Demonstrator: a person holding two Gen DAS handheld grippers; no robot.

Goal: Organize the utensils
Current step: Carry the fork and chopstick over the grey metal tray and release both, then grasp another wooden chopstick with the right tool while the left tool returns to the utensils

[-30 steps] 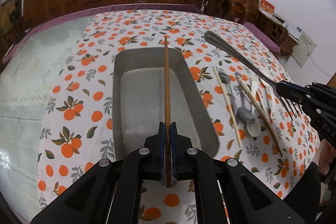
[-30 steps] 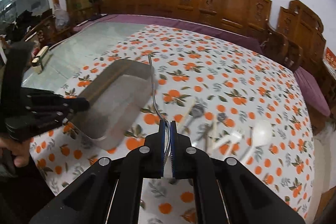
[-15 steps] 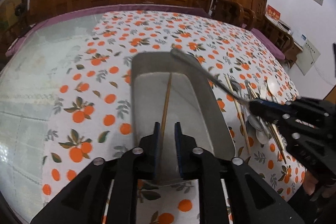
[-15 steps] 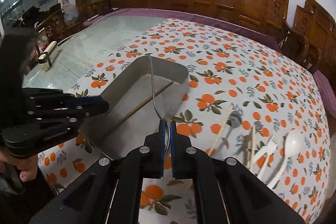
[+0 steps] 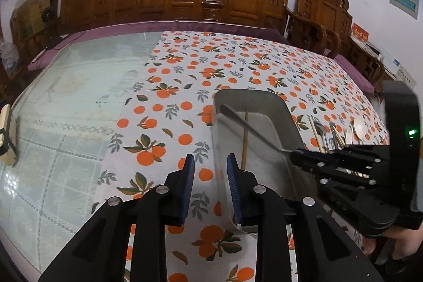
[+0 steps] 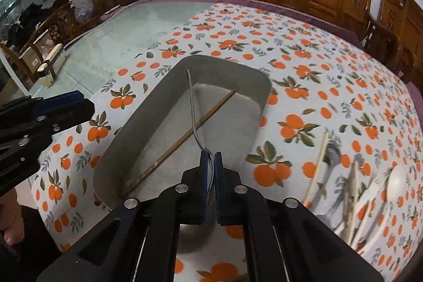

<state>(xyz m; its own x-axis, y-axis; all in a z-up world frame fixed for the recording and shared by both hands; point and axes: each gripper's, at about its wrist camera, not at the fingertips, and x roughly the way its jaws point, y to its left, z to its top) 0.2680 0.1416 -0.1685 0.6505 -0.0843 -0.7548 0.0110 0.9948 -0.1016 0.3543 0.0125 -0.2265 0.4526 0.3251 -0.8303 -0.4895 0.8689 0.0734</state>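
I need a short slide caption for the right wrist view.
Right gripper holds a metal fork over the gray tray, where one wooden chopstick lies.

One metal tray [image 6: 148, 107], one brown chopstick [image 6: 182, 139] inside, one metal fork [image 6: 194, 118], two grippers [image 6: 210, 163]

Tablecloth [image 6: 304, 75]: white, orange-fruit print, green leaves. Tray [image 6: 148, 123]: grey metal. Chopstick [image 6: 185, 139]: brown. Gripper pads [image 5: 188, 176]: blue.

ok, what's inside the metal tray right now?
One brown chopstick lies diagonally on the metal tray floor. The fork hangs over the tray, clamped in the right gripper. The tray's near end is hidden behind that gripper.
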